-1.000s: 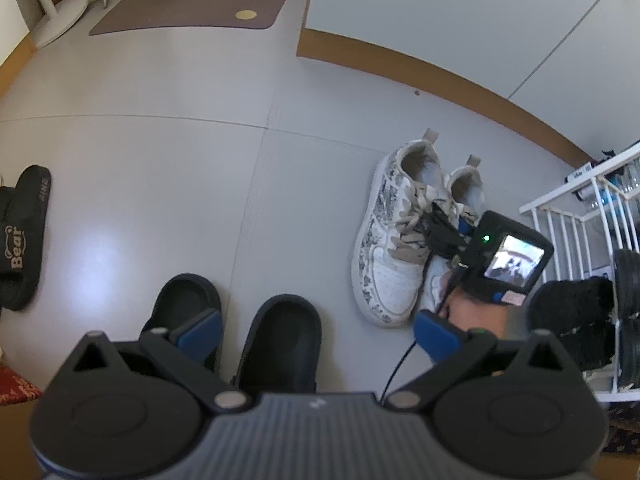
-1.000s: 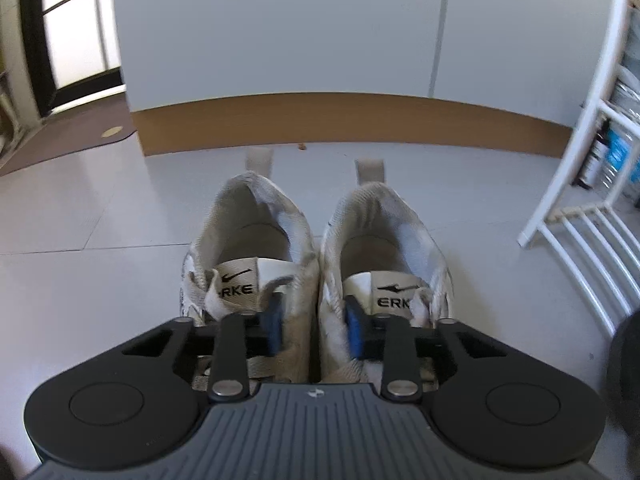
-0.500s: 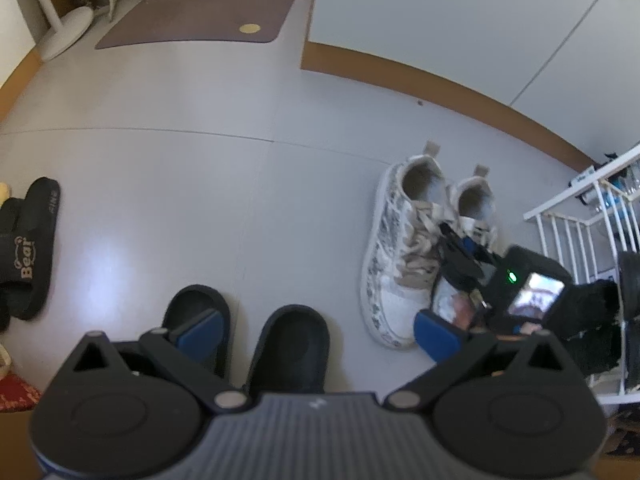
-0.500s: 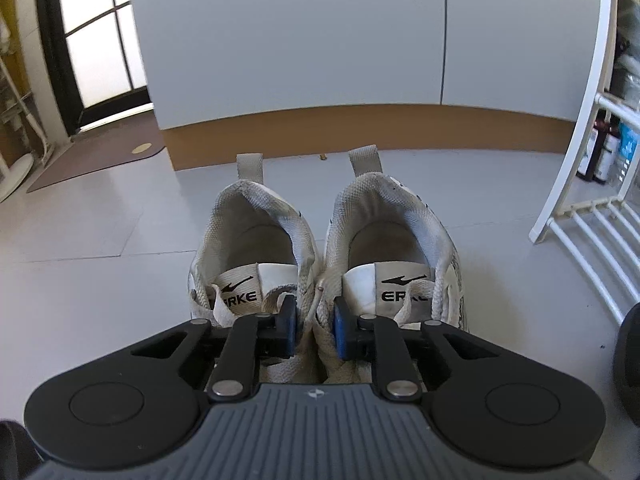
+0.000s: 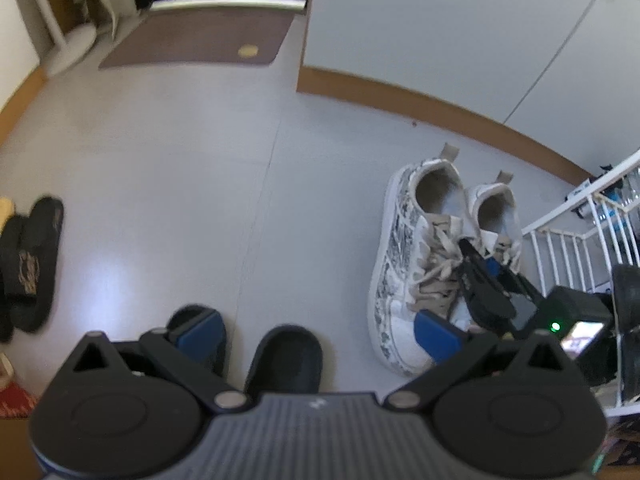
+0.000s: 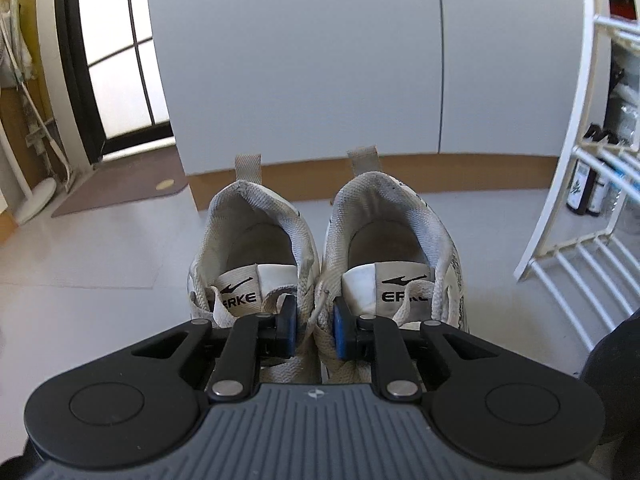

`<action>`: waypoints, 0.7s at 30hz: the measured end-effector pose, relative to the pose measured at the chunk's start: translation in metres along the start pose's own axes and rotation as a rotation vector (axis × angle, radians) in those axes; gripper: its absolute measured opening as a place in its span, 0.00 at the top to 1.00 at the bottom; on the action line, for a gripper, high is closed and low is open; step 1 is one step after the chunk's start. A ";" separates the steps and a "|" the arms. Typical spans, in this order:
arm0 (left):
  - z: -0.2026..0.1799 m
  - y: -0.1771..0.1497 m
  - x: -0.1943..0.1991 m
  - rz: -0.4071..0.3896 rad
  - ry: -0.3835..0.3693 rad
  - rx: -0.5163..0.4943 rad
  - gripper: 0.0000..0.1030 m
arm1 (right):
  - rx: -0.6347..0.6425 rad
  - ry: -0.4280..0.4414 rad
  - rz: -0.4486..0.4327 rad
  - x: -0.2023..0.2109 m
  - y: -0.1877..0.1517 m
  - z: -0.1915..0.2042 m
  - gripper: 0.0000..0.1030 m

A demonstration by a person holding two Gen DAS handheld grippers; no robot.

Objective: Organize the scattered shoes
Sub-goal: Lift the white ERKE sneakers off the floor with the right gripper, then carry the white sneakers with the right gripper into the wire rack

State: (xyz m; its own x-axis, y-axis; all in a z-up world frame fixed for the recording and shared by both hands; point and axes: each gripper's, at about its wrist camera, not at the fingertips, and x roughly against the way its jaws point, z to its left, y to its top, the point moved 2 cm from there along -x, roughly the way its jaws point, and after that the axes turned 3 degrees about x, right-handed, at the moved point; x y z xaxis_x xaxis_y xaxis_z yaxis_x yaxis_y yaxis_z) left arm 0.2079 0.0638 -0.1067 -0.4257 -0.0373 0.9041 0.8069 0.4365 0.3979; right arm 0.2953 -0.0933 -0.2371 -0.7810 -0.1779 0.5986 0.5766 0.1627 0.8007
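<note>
A pair of white patterned sneakers (image 6: pixel 256 240) hangs side by side, heels away from me. My right gripper (image 6: pixel 315 326) is shut on their two inner walls, pinched together beside the tongues. In the left wrist view the same sneakers (image 5: pixel 408 248) appear at the right with the right gripper (image 5: pixel 476 264) reaching into them from the lower right. My left gripper (image 5: pixel 318 334) is open above a pair of black slippers (image 5: pixel 284 360) on the floor. Its left finger hides part of the left slipper.
A white wire rack (image 6: pixel 580 240) stands right of the sneakers, with bottles on it. A second pair of black slippers (image 5: pixel 36 260) lies at the left. A brown doormat (image 5: pixel 200 40) lies before a glass door, and a wall with a brown baseboard (image 5: pixel 440 108) runs behind the sneakers.
My right gripper's jaws closed onto the sneakers' inner walls, then rose and tipped toward level with the pair. The left gripper stayed over the black slippers, tilting up a little.
</note>
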 end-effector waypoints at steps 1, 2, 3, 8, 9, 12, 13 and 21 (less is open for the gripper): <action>0.000 0.000 0.001 -0.007 -0.001 -0.005 0.00 | -0.003 -0.008 -0.012 0.008 0.004 -0.002 0.81; 0.000 0.000 0.001 -0.013 -0.002 -0.010 0.00 | -0.004 -0.014 -0.019 0.013 0.007 -0.003 0.81; -0.001 -0.001 0.001 -0.020 0.002 -0.019 0.00 | -0.008 -0.017 -0.024 0.017 0.009 -0.004 0.81; 0.003 -0.003 -0.003 -0.011 0.032 -0.017 0.00 | -0.039 -0.052 -0.064 0.057 0.033 -0.018 0.81; 0.007 -0.002 -0.004 -0.011 0.046 -0.006 0.00 | -0.039 -0.061 -0.074 0.067 0.038 -0.020 0.81; 0.012 0.001 -0.001 -0.020 0.053 0.013 0.00 | -0.046 -0.083 -0.101 0.094 0.051 -0.026 0.81; 0.012 0.001 0.000 -0.023 0.052 0.018 0.00 | -0.047 -0.090 -0.108 0.103 0.055 -0.028 0.81; 0.016 0.006 0.022 -0.059 0.005 0.061 0.00 | -0.081 -0.131 -0.144 0.149 0.077 -0.036 0.81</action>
State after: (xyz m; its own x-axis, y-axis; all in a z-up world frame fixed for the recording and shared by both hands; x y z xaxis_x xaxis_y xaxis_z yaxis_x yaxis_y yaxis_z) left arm 0.1968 0.0801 -0.0865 -0.4694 -0.0691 0.8803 0.7540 0.4874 0.4403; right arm 0.2324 -0.1426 -0.0851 -0.8781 -0.0651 0.4740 0.4702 0.0657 0.8801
